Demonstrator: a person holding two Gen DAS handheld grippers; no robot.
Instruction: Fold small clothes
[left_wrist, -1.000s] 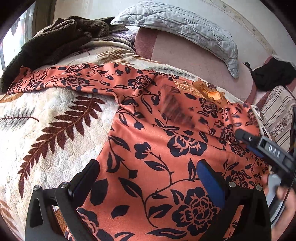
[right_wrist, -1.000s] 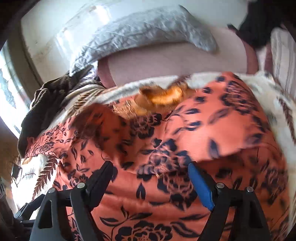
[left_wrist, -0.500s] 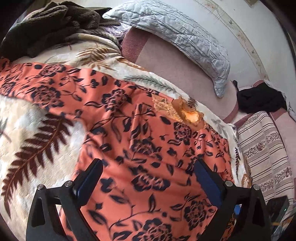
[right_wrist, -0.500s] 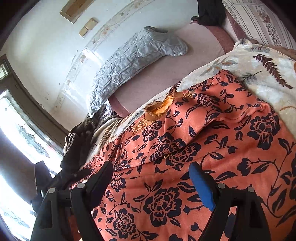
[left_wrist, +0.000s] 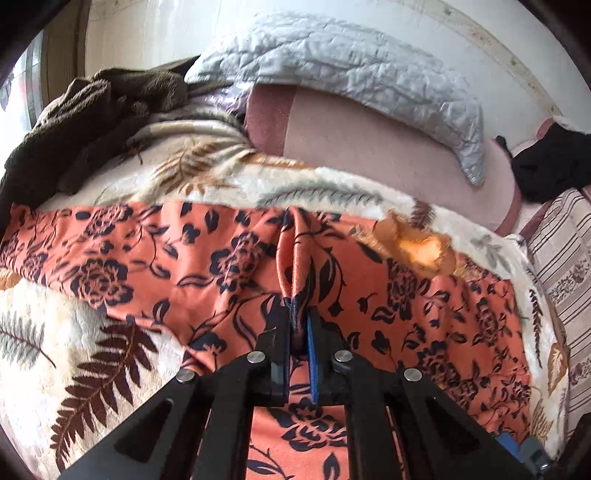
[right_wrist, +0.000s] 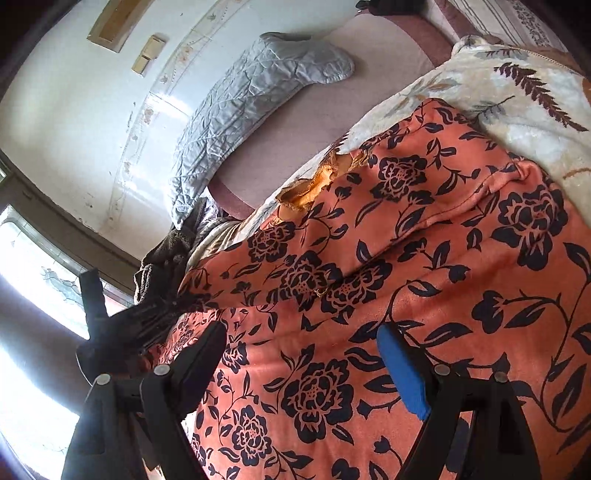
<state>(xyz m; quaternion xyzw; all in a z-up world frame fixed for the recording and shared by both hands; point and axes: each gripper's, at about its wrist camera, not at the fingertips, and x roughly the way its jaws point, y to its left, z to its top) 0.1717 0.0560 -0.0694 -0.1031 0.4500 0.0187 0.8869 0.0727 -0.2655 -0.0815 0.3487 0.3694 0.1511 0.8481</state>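
Observation:
An orange garment with dark blue flowers (left_wrist: 406, 295) lies spread on a cream leaf-print blanket (left_wrist: 55, 350); its orange lace neckline (left_wrist: 424, 251) is at the far side. My left gripper (left_wrist: 297, 325) is shut on a pinched ridge of the garment near its left sleeve. In the right wrist view the same garment (right_wrist: 424, 266) fills the middle. My right gripper (right_wrist: 303, 354) is open and empty just above the cloth, its fingers apart. The left gripper shows as a dark shape at that view's left (right_wrist: 122, 325).
A grey quilted pillow (left_wrist: 351, 81) leans on the wall behind a pink mattress (left_wrist: 388, 147). A dark brown blanket (left_wrist: 85, 122) is heaped at the back left. A black cloth (left_wrist: 554, 166) and a striped cushion (left_wrist: 561, 266) lie at the right.
My left gripper has closed from open onto a fold of the garment. My right gripper stayed open and shifted a little over the cloth.

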